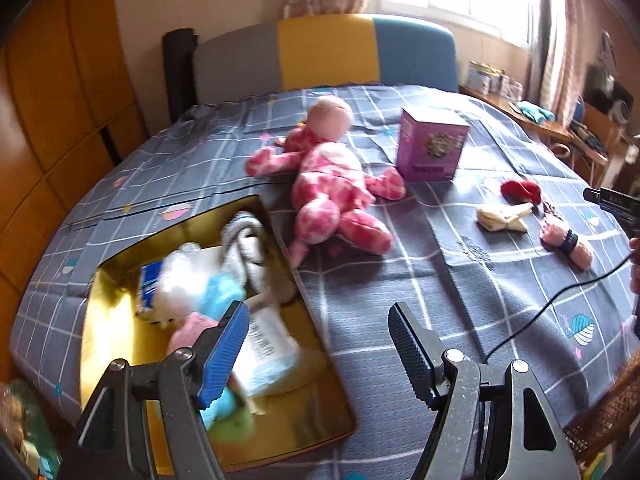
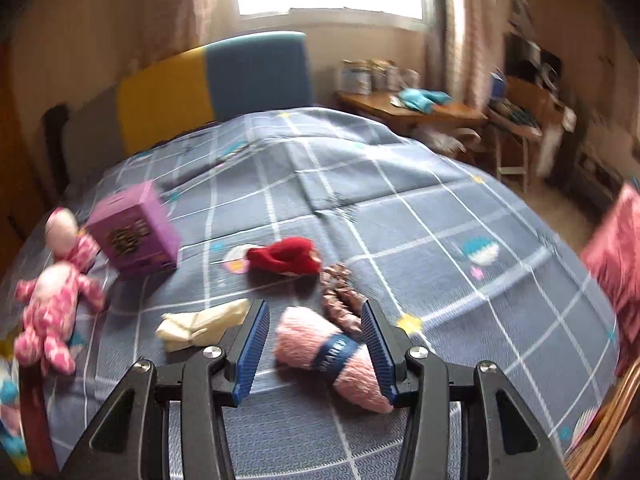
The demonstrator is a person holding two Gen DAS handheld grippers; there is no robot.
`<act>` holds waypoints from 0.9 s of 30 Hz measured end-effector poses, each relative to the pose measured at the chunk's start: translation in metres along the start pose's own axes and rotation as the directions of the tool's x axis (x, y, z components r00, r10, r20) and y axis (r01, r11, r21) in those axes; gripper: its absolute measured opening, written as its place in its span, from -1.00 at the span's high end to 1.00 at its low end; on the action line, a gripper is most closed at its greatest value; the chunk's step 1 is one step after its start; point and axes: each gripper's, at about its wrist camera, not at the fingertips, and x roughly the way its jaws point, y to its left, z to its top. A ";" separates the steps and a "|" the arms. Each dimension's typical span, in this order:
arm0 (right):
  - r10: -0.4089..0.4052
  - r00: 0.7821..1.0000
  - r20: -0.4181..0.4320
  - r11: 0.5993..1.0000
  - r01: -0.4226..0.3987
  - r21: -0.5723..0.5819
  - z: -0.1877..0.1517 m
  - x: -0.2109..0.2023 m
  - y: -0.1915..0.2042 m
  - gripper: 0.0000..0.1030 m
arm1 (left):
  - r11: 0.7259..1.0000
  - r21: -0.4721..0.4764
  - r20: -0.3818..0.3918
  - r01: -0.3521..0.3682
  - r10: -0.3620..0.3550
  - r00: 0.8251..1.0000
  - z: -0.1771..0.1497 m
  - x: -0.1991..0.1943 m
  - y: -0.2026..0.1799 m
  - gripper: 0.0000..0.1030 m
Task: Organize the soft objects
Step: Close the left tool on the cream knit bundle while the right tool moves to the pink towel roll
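A gold-lined box [image 1: 116, 320] on the bed holds several soft items. My left gripper [image 1: 316, 344] is open and empty above the box's right edge. A pink spotted plush [image 1: 332, 184] lies on the bed; it also shows in the right wrist view [image 2: 48, 300]. My right gripper [image 2: 316, 344] is open, its jaws on either side of a pink yarn skein [image 2: 332, 356] with a dark band; the skein also shows in the left wrist view [image 1: 566, 242]. Near it lie a cream cloth bundle [image 2: 200, 324], a red soft item [image 2: 284, 258] and a brown scrunchie [image 2: 340, 300].
A purple carton [image 1: 432, 144] stands on the grey checked bedspread [image 2: 400, 220] beside the plush. A headboard of grey, yellow and blue [image 1: 328, 52] is at the far end. A wooden desk [image 2: 420, 110] with clutter stands to the right. A black cable [image 1: 560, 300] runs across the bed.
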 end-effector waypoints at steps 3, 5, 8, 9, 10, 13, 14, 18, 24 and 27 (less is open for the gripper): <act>-0.023 0.999 0.038 0.991 0.018 0.129 0.005 -0.005 -0.026 0.06 | 0.999 0.035 -0.018 0.016 -0.015 1.000 0.005 0.009 -0.018 -0.42; -0.031 0.999 0.037 0.979 0.023 0.201 0.005 -0.006 -0.041 0.06 | 0.997 0.062 -0.027 0.041 -0.039 0.999 0.010 0.016 -0.032 -0.42; -0.030 1.000 0.005 0.960 0.028 0.279 0.003 -0.002 -0.057 0.06 | 0.992 0.107 -0.026 0.066 -0.063 0.998 0.017 0.022 -0.052 -0.42; -0.024 1.000 -0.003 0.955 0.024 0.297 0.003 0.000 -0.060 0.06 | 0.990 0.121 -0.025 0.074 -0.072 0.997 0.021 0.024 -0.059 -0.42; -0.014 1.000 -0.012 0.950 0.017 0.310 0.002 0.002 -0.063 0.06 | 0.987 0.138 -0.030 0.088 -0.084 0.996 0.025 0.028 -0.067 -0.42; 0.005 0.999 -0.035 0.943 0.007 0.333 0.000 0.006 -0.066 0.06 | 0.978 0.174 -0.033 0.117 -0.113 0.993 0.038 0.037 -0.089 -0.42; 0.014 0.999 -0.041 0.941 0.001 0.340 -0.001 0.007 -0.067 0.06 | 0.975 0.186 -0.032 0.121 -0.117 0.993 0.040 0.040 -0.095 -0.42; 0.041 0.998 -0.050 0.927 -0.019 0.374 -0.004 0.010 -0.071 0.06 | 0.954 0.253 -0.059 0.159 -0.149 0.987 0.055 0.061 -0.129 -0.42; 0.087 0.994 -0.067 0.906 -0.051 0.421 -0.006 0.014 -0.078 0.06 | 0.907 0.367 -0.082 0.205 -0.188 0.979 0.069 0.090 -0.179 -0.42; 0.105 0.992 -0.062 0.895 -0.067 0.442 -0.007 0.014 -0.082 0.06 | 0.864 0.452 -0.088 0.219 -0.202 0.975 0.076 0.107 -0.209 -0.47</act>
